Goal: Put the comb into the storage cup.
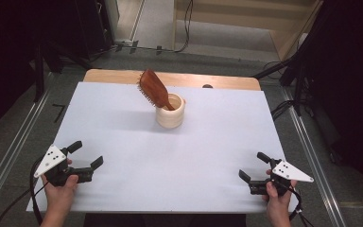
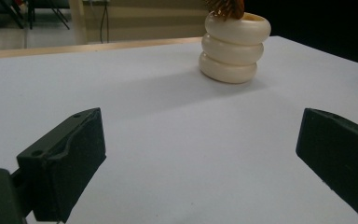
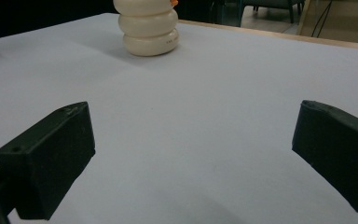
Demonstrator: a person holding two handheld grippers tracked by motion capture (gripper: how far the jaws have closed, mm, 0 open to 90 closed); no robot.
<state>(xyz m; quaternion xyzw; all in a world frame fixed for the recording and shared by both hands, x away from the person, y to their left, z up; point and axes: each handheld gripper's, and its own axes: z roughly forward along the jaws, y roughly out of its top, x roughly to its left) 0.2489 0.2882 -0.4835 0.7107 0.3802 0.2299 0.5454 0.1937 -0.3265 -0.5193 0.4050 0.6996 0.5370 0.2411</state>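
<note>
A cream ribbed cup (image 1: 171, 113) stands upright a little behind the middle of the white table cover (image 1: 123, 137). A brown wooden hairbrush (image 1: 152, 88) leans out of it toward the back left, handle down in the cup, bristles facing left. My left gripper (image 1: 86, 154) rests near the front left corner, open and empty, held by a hand. My right gripper (image 1: 254, 166) sits near the front right corner, also open with nothing between its jaws. The cup (image 2: 233, 46) appears far ahead in the left gripper view, and the cup (image 3: 150, 27) likewise in the right gripper view.
The wooden table edge (image 1: 189, 78) shows past the cover at the back. Metal rails (image 1: 9, 156) run along the floor on both sides. Cables (image 1: 283, 109) and dark stands crowd the floor beyond the table.
</note>
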